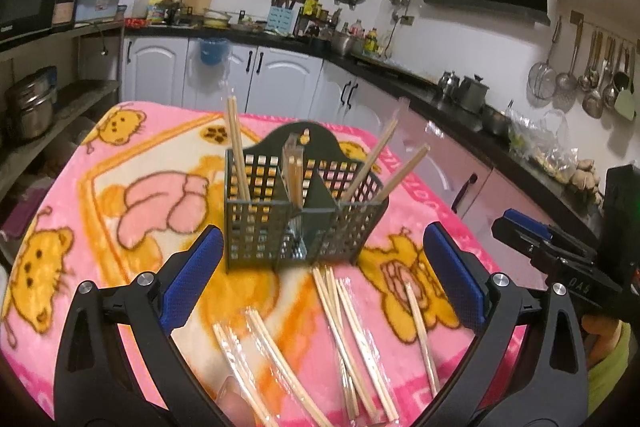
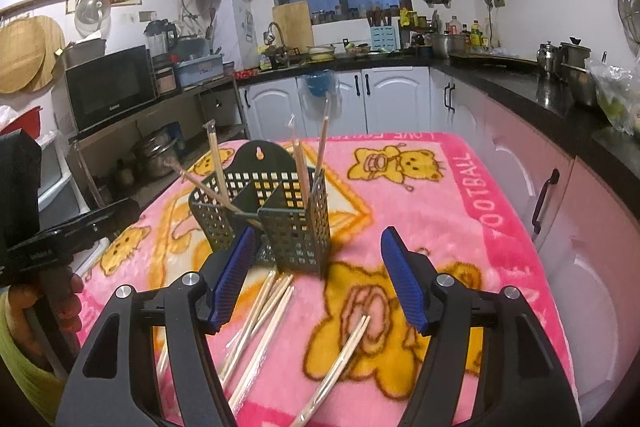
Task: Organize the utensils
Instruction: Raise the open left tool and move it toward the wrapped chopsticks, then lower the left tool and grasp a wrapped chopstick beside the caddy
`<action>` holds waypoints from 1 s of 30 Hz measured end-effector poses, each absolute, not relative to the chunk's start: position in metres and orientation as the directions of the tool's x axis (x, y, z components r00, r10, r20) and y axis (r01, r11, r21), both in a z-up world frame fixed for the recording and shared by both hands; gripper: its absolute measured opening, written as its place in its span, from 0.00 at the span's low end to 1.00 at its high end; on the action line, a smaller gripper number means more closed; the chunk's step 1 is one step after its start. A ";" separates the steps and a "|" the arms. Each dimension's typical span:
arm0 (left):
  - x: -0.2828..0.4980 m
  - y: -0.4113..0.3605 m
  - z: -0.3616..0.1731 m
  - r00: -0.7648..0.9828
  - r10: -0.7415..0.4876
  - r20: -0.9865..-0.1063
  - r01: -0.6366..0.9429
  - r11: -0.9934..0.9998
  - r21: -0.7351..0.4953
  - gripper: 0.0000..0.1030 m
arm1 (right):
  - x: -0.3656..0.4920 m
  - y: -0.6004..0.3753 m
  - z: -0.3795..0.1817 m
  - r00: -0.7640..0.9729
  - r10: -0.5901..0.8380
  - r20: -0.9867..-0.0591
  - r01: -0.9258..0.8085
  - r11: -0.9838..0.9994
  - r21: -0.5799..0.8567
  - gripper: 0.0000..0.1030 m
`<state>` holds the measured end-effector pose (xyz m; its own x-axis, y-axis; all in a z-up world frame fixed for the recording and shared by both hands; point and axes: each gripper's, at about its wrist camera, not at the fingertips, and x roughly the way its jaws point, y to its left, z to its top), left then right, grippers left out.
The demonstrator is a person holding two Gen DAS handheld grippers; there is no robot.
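Observation:
A dark green slotted utensil holder (image 1: 296, 211) stands on the pink cartoon blanket (image 1: 132, 195), also in the right wrist view (image 2: 276, 223). Several wrapped chopstick pairs stand in its compartments (image 1: 238, 151). More wrapped chopsticks (image 1: 348, 323) lie on the blanket in front of it, also in the right wrist view (image 2: 260, 323). One pair (image 2: 340, 359) lies apart to the right. My left gripper (image 1: 324, 255) is open and empty, above the loose chopsticks. My right gripper (image 2: 318, 263) is open and empty, just in front of the holder, and shows at the right of the left view (image 1: 532, 231).
The blanket covers a table ending near white cabinets (image 1: 256, 67) and pink cabinets (image 2: 560, 211). A black counter (image 2: 532, 87) with pots runs along the right. Shelves with a microwave (image 2: 108, 87) and pots stand left.

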<state>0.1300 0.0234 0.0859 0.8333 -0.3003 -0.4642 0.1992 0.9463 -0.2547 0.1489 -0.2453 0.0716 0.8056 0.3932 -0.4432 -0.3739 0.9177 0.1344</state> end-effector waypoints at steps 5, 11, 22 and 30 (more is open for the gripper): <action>0.130 0.020 0.074 0.816 -0.294 -0.498 0.191 0.950 -0.249 0.90 | 0.148 -0.247 0.058 0.792 0.392 -0.468 -0.368 0.918 0.147 0.61; 0.132 0.013 0.059 0.785 -0.295 -0.545 0.195 0.952 -0.234 0.90 | 0.148 -0.250 0.041 0.769 0.391 -0.506 -0.366 0.918 0.152 0.61; 0.160 -0.002 0.011 0.670 -0.329 -0.665 0.191 0.943 -0.274 0.89 | 0.149 -0.252 0.013 0.724 0.398 -0.564 -0.372 0.913 0.167 0.61; 0.188 -0.007 -0.007 0.614 -0.325 -0.719 0.166 0.944 -0.286 0.68 | 0.154 -0.237 -0.002 0.669 0.430 -0.606 -0.406 0.895 0.187 0.53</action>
<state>0.1878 -0.0073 -0.0070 0.6138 -0.3255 -0.7192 0.1660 0.9439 -0.2855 0.1541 -0.2368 -0.0021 0.6687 0.4303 -0.6064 -0.4061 0.8945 0.1869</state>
